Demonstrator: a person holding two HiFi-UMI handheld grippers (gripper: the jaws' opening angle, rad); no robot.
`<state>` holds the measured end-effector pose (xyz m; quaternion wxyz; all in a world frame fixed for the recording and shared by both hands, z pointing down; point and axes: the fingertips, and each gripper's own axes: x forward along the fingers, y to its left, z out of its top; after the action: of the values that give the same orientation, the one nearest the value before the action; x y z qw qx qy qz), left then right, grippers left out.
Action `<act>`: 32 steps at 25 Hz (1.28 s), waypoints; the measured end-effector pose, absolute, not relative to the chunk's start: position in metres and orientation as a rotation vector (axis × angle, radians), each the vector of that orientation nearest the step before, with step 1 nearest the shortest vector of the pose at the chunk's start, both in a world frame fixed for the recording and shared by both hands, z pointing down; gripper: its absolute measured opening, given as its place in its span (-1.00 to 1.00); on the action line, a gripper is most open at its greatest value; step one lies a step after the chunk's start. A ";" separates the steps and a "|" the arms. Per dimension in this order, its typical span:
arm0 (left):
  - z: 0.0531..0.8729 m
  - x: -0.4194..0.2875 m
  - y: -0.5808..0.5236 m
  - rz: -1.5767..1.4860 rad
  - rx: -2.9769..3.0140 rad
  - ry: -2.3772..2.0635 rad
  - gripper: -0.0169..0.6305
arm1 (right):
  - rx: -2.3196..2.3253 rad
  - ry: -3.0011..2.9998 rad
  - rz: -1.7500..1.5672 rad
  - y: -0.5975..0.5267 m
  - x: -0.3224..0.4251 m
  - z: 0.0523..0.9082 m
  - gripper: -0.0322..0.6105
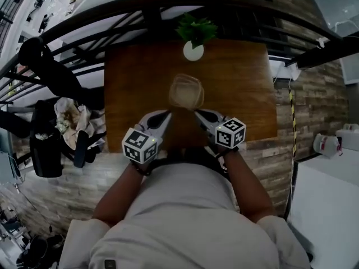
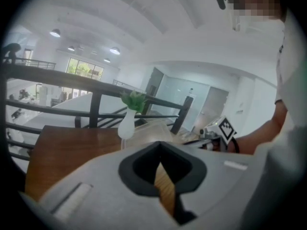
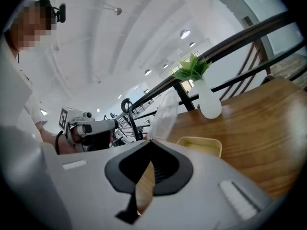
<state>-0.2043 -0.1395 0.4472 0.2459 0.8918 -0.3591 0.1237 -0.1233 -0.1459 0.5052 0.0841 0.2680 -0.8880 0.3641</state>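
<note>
A shallow pale yellow box (image 1: 186,91) with a clear plastic cover sits mid-table on the brown wooden table (image 1: 241,94). Both grippers rest near the table's front edge, tips pointing at the box and a little short of it. My left gripper (image 1: 167,115) is to the box's near left, my right gripper (image 1: 198,114) to its near right. Each has its jaws together with nothing between them. In the right gripper view the yellow box (image 3: 200,145) lies just past the gripper (image 3: 151,143), with clear plastic (image 3: 165,113) rising over it. The left gripper (image 2: 160,145) faces the same clear box (image 2: 152,135).
A white vase (image 1: 193,51) with a green plant stands at the table's far edge, behind the box. A dark metal railing (image 1: 112,13) curves beyond the table. A black chair with clutter (image 1: 53,133) is to the left, and a white counter (image 1: 328,206) to the right.
</note>
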 end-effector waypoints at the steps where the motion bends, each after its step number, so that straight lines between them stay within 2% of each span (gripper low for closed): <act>1: 0.441 -0.205 -0.136 0.330 2.448 -0.976 -0.94 | 0.812 -2.656 1.072 -0.143 -0.124 0.498 -0.88; 19: 0.387 -0.214 -0.104 0.243 2.608 -0.922 -0.94 | 0.942 -2.724 0.846 -0.111 -0.134 0.425 -0.88; 32: 0.353 -0.178 -0.096 0.226 2.646 -1.042 -0.94 | 0.860 -2.823 0.736 -0.105 -0.083 0.374 -0.88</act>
<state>-0.1782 -0.0964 0.3535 0.1439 0.9179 -0.3614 0.0782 -0.0833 -0.1052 0.3743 0.0503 0.2823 -0.9270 0.2416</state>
